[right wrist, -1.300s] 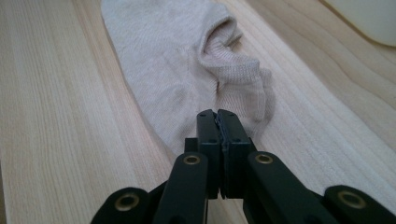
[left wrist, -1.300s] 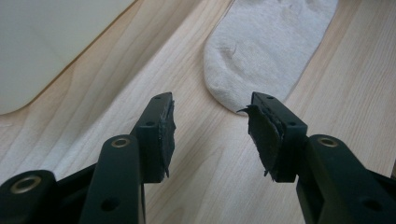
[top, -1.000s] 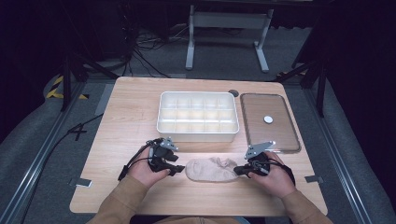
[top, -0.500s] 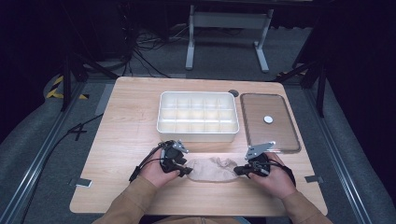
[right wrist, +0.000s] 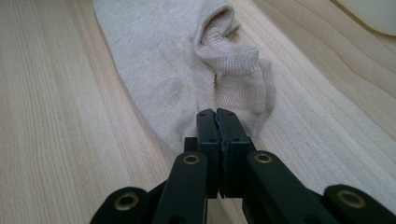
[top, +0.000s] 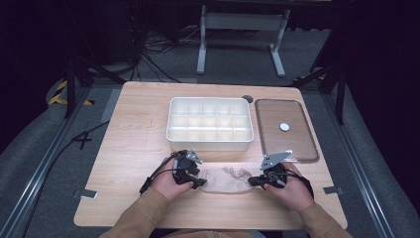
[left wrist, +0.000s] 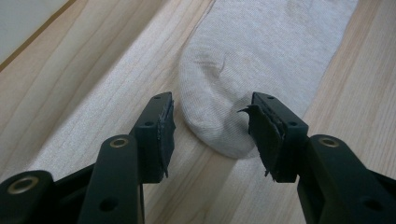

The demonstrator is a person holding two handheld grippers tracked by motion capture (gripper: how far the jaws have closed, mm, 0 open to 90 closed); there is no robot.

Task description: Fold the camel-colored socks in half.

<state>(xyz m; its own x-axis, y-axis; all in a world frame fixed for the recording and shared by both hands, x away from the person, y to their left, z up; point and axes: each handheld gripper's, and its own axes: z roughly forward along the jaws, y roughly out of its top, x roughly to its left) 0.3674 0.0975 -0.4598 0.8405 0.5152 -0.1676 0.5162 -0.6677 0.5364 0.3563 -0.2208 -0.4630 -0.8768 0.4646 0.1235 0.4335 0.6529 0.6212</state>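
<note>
Beige knit, soft and limp: the sock (top: 225, 179) lies flat on the pale wood table (top: 129, 148), at 6 o'clock from the white divided tray (top: 209, 124) and well short of it. My right hand-held gripper (right wrist: 217, 122) is clenched tight on the cuff end, and it looks to pinch a fold of the ribbed fabric there, though the jaws hide the bite itself. My left hand-held gripper (left wrist: 210, 133) is released, its jaws having just been opening a little, and the rounded toe sits between the pads (left wrist: 164, 135) without either pad pressing it. So I judge the step in hand to be taking the second end: one end is pinned at 3 o'clock of the sock, and the toe at 9 o'clock is lined up for a grasp. The next move, as I read it, calls for easing the left jaws a touch further over the toe and closing on both layers, low enough to catch cloth and not scrape the table. The sock looks thin, slightly wrinkled near the heel, with a faint crease on the toe; it will likely sag and fold once lifted. The clear lid (top: 286, 130) lies at 3 o'clock of the tray.
</note>
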